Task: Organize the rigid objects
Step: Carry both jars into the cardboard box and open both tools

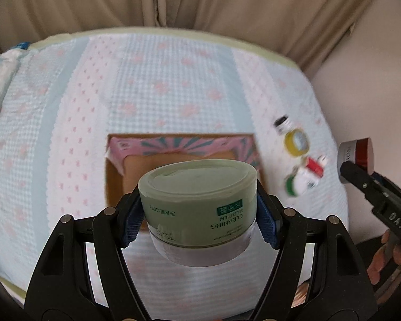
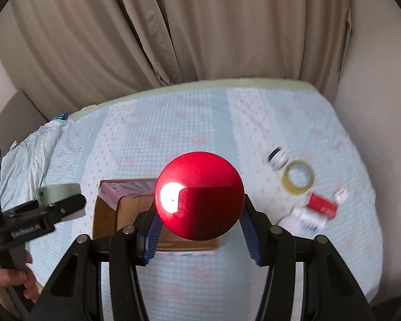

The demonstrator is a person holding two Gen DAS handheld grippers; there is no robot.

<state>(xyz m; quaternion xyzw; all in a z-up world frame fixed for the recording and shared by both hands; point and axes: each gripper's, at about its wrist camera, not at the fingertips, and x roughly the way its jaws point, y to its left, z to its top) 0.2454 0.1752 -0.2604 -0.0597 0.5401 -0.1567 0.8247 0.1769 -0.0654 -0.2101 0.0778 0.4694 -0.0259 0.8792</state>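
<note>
My left gripper [image 1: 199,214] is shut on a pale green jar [image 1: 197,200] labelled "Cleaning Mud Film", held upside down above the near edge of an open cardboard box [image 1: 115,182]. My right gripper [image 2: 199,224] is shut on a jar with a round red lid [image 2: 200,198], held above the same box [image 2: 107,211]. In the left wrist view the right gripper [image 1: 361,176] and its red-lidded jar [image 1: 357,151] show at the far right. In the right wrist view the left gripper [image 2: 64,206] and the green jar [image 2: 58,191] show at the left.
The box sits on a bed with a blue and pink patterned cover [image 1: 173,80]. To the box's right lie a yellow tape roll [image 1: 296,140], a black-capped bottle [image 1: 283,123], a red and white box [image 1: 315,165] and a green-capped bottle [image 1: 296,184]. Beige curtains [image 2: 173,26] hang behind.
</note>
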